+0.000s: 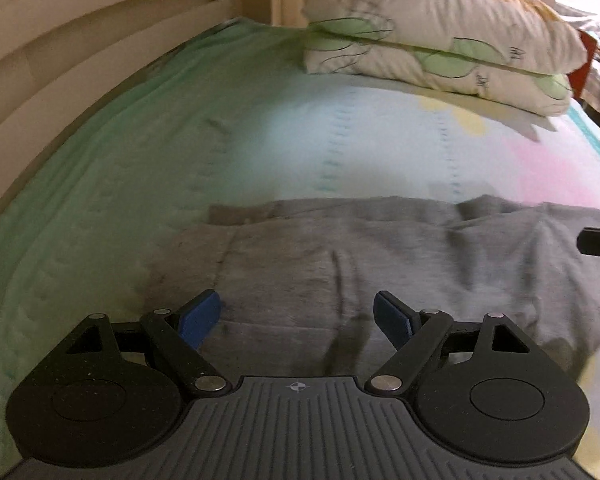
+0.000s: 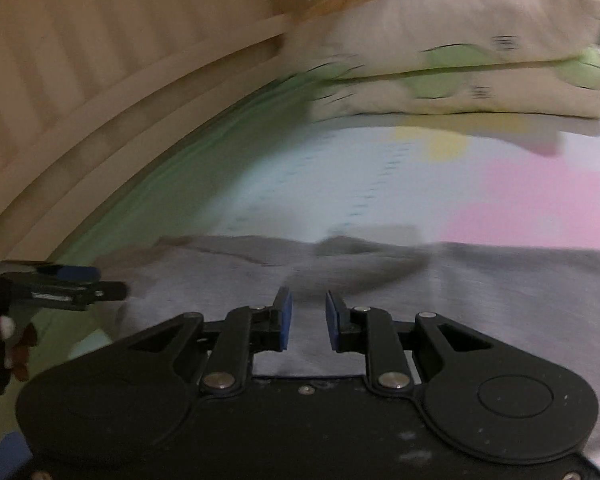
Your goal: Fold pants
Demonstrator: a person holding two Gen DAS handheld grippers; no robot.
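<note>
1. Headboard [image 1: 60, 40]: pale slatted wood, far left, along the bed's edge. Risk: low; it stands well apart from the work.

2. Bed sheet [image 1: 100, 208]: green at the left, shading to pale blue and pink toward the right. Soft and loose. Risk: if I bite too deep I could pinch sheet together with cloth and drag both.

3. My left gripper [image 1: 298, 316]: jaws spread wide, released, nothing between them, hovering over the near left part of the pants. Risk: at this width I may gather a whole bunched ridge rather than one clean edge, and the fold would come out lumpy.

4. Pants [image 1: 340, 264]: grey, lying flat across the bed in front of both grippers, wrinkled, with a raised crease near the far edge. Which end is the waist I cannot tell. Risk: those wrinkles will be locked in if I fold before smoothing.

5. My right gripper [image 2: 306, 320]: jaws narrow but parted, opening, no cloth caught between them, poised above the grey fabric. This view is blurred. Risk: a hasty descent could miss the hem or catch only the top layer, so that one layer lifts and the other stays down.

6. Pillows [image 1: 440, 40]: two stacked, leaf print, far right at the head of the bed. Risk: a fold swung that way would land against them.
</note>
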